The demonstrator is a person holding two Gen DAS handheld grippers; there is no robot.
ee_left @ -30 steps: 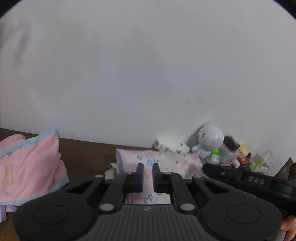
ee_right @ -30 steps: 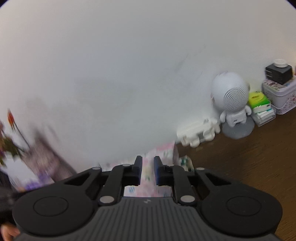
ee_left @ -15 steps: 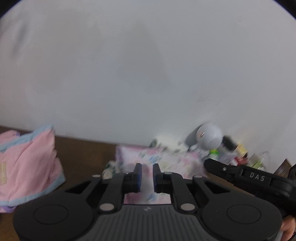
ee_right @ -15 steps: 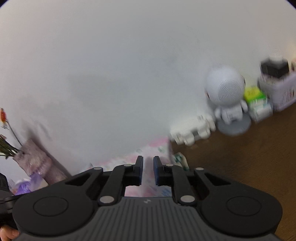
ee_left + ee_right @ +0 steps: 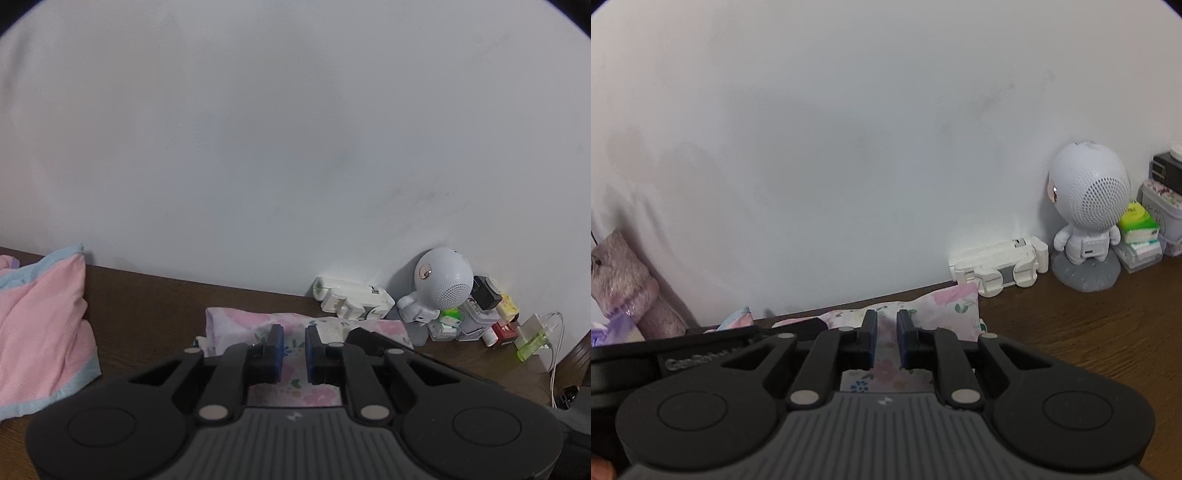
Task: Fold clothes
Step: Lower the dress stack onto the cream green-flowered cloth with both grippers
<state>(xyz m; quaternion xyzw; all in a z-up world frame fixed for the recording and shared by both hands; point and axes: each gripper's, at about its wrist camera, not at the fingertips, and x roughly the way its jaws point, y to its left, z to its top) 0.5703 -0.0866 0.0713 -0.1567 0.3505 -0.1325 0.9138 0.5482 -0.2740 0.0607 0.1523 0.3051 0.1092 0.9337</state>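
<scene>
A folded floral cloth lies on the brown table close to the white wall. My left gripper hangs over its middle, jaws drawn in to a narrow slit with floral fabric showing in it. Beside it, my right gripper is over the cloth's right part, pinched the same way on a fold. Each gripper's black body shows in the other's view. A pink garment with blue trim is heaped at the left.
A white robot-shaped speaker and a white folding stand stand against the wall to the right. Small boxes and bottles crowd the right corner. A purple plush toy sits far left.
Both grippers have moved forward and slightly down, so the cloth's far edge now lies nearer the fingertips. The jaws have kept the same narrow gap.
</scene>
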